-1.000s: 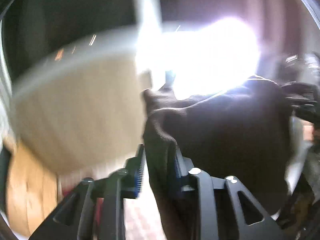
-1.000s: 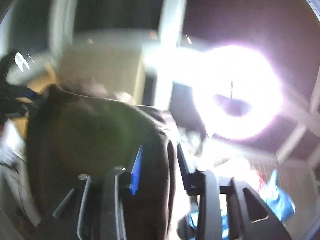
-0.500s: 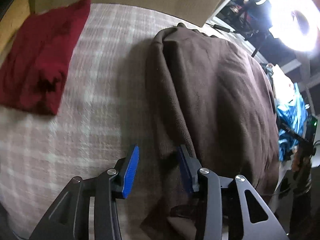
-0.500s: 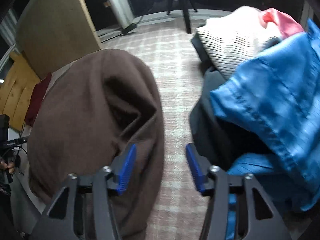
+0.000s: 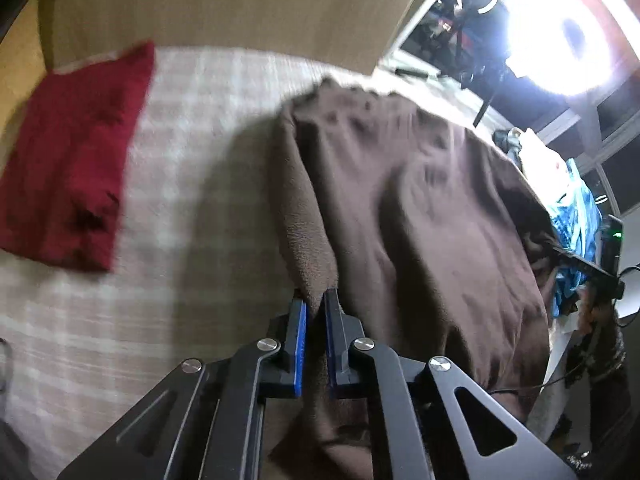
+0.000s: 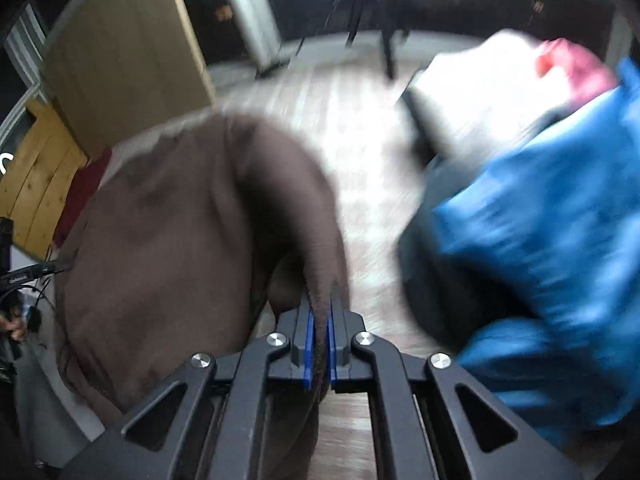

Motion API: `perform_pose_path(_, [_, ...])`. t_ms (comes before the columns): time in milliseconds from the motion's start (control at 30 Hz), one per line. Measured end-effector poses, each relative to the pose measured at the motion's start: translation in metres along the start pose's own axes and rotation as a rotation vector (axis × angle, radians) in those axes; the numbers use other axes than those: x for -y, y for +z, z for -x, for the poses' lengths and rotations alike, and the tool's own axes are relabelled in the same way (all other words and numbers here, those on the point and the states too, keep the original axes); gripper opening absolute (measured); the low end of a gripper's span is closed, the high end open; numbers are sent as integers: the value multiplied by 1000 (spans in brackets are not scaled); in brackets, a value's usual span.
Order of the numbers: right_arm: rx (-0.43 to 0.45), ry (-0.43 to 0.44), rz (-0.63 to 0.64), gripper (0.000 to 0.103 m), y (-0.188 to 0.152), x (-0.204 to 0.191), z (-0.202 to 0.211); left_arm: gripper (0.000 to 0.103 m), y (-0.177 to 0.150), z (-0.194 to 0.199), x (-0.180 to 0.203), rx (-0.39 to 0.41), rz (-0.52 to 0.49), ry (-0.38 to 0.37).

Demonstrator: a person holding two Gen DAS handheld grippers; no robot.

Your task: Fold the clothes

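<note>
A brown fleece garment lies spread on a checked cloth surface. My left gripper is shut on the garment's near left edge, with fabric pinched between the blue pads. In the right wrist view the same brown garment rises in a fold to my right gripper, which is shut on its near right edge. The cloth hangs down behind both sets of fingers.
A folded dark red garment lies on the surface at far left. A pile of unfolded clothes, blue, white and pink, sits to the right. A wooden board stands behind. A ring light glares at upper right.
Half a second ago both grippers stood open over the garment's edges; now both have shut on the brown fabric. The right view is blurred by motion.
</note>
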State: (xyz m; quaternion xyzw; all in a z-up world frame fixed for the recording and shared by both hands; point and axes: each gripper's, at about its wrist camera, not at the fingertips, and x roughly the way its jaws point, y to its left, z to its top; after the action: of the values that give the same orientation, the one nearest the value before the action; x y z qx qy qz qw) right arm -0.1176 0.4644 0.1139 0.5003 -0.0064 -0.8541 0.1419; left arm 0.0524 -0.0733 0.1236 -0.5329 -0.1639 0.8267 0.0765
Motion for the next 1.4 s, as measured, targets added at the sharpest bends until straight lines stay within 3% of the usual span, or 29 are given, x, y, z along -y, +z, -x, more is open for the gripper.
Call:
perform_pose_path(200, [231,-253,12,5,40,23,85,4,59,45,4,117,-93,115])
perform_pose_path(267, [172,-362,73,5,52,19,78,9,80,44,5,119,-165,257])
perform_pose_path(300, [110,-395,96,7,53,20,65,13,89,37,3,101,-195,364])
perform_pose_path(367, [-11,-455,139,21,56,21,40,35,99,21,-7,49,-214,505])
perform_pose_path(433, [-62,-435,166,28,46,23,39,40,96,18,-18,12,-227,532])
perform_pose_path(567, [-42,-287,186,37,36,15,58,41,88,19,-19,-28,-307,623])
perform_pose_path(633, [-36,-214,194,40,41,9,66,41,83,31,-26,-54,-301,593])
perform_pose_path(733, [-16,-192,253,43,51,-7,75,39,84,48,-30,-23,-248,544])
perform_pose_path(800, [32,-144,237,49,65,-13,80,40,98,50,-25,8,-196,397])
perform_pose_path(900, [43,60,152,56,92,-23,58,52,128,14,6,25,-228,221])
perform_pose_path(967, [9,150,149,60,108,-38,24,58,142,-31,23,-35,-280,198])
perform_pose_path(1067, [-78,20,288,61,113,-65,-47,58,160,-99,43,-134,-348,184])
perform_pose_path(1200, [-222,24,265,61,111,-56,-117,58,162,-155,45,-238,-338,151])
perform_pose_path(1267, [-241,19,263,61,108,-51,-133,57,156,-168,44,-255,-353,157])
perform_pose_path(1300, [-252,17,262,61,106,-49,-140,53,153,-175,44,-262,-362,162])
perform_pose_path(1400, [-295,50,253,58,100,-45,-154,18,148,-178,45,-231,-378,153])
